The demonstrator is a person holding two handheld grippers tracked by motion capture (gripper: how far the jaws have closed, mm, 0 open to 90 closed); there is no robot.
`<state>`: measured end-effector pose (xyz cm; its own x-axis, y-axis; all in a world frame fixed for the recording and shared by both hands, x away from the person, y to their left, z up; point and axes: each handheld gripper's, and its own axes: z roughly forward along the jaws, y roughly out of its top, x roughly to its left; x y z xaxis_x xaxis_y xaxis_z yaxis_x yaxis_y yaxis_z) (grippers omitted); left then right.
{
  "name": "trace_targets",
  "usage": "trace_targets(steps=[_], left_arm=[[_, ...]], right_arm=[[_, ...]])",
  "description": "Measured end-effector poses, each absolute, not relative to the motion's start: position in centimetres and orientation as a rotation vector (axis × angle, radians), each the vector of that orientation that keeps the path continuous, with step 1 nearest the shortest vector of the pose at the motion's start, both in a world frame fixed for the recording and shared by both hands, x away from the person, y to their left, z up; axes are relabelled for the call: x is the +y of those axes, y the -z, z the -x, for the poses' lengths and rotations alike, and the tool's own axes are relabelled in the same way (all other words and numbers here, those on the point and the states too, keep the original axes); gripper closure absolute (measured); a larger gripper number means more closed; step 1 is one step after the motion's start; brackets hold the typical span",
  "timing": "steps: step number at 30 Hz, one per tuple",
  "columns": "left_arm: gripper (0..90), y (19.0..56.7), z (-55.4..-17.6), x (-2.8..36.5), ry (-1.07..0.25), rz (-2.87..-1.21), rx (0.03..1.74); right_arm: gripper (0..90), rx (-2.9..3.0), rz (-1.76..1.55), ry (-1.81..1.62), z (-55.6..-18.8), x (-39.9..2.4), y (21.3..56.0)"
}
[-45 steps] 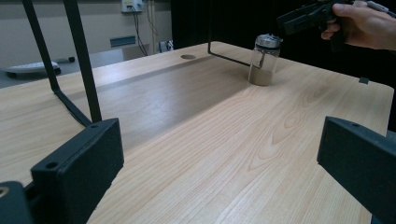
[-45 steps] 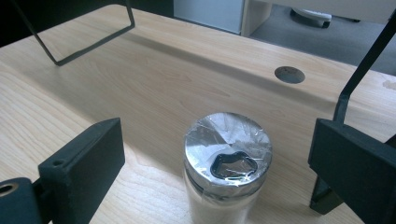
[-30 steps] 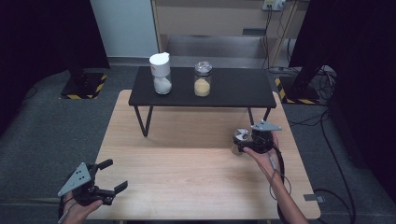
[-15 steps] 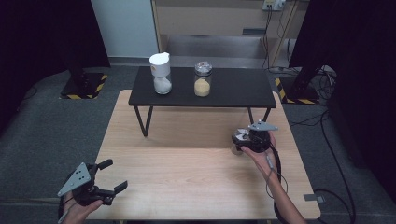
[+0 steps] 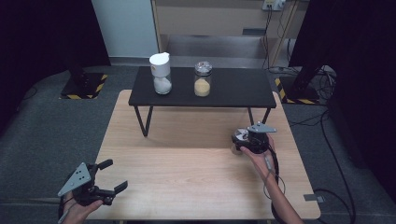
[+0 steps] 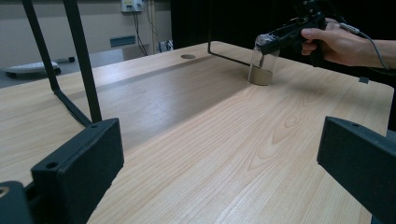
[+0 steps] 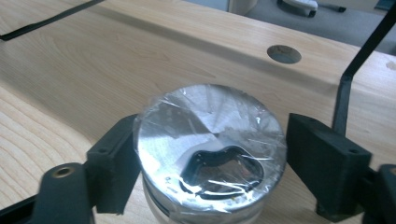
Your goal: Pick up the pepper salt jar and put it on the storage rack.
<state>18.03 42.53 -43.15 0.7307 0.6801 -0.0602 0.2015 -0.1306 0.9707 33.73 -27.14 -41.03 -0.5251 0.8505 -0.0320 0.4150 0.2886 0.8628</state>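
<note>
Your right gripper [image 7: 210, 154] has just been closing around the shiny lid of the jar [image 7: 210, 140]. One jaw touches the lid, the other sits just beside it. The jar stands on the counter [image 5: 187, 154], near its right edge. Your left gripper [image 5: 108, 176] is spread wide, holding nothing.

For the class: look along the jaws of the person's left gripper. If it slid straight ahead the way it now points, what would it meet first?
Probably nothing on the table: the left gripper, jaws open, looks along bare wooden table. The glass jar in the right gripper and the black shelf's leg appear off to either side, though depth is unclear.
</note>
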Motion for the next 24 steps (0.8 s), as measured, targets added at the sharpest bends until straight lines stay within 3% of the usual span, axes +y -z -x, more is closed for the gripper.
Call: trace_targets(steps=[6, 24], left_arm=[[0.0, 43.16, -18.02, 42.55, -0.477, -1.687, 0.711], [0.0, 43.18, -18.04, 42.58, -0.477, -1.686, 0.712]], right_arm=[[33.4, 2.058, -1.109, -1.176, -33.52, -26.91, 41.43], [35.5, 2.038, -1.130, -1.199, -33.29, -27.26, 41.46]])
